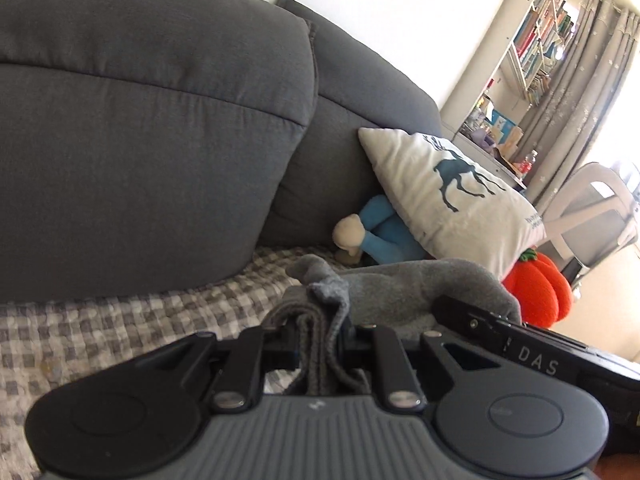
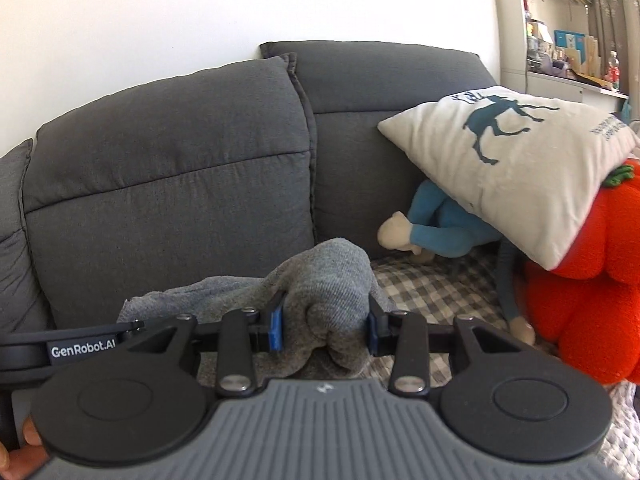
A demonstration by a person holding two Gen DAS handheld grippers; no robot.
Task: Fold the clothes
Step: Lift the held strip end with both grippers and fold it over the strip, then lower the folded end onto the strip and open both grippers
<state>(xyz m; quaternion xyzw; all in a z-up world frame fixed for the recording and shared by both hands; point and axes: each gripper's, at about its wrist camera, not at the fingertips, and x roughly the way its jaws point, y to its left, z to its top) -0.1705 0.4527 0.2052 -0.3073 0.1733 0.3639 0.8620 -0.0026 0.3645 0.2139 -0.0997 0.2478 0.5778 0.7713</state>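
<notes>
Both tongs pinch one grey garment (image 2: 320,280): left gripper (image 1: 316,320) on thin folds, right gripper (image 2: 326,320) on a thick bunch. That bunch may slip, or snag the white pillow (image 2: 520,168) at two o'clock.

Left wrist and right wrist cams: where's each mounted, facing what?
Left wrist: on the left gripper, facing the dark grey fabric sofa; its fingers pinch the grey knitted garment.
Right wrist: on the right gripper, same garment bunched between its fingers; a fingertip shows bottom left.
Shared: sofa, white deer-print cushion.
</notes>
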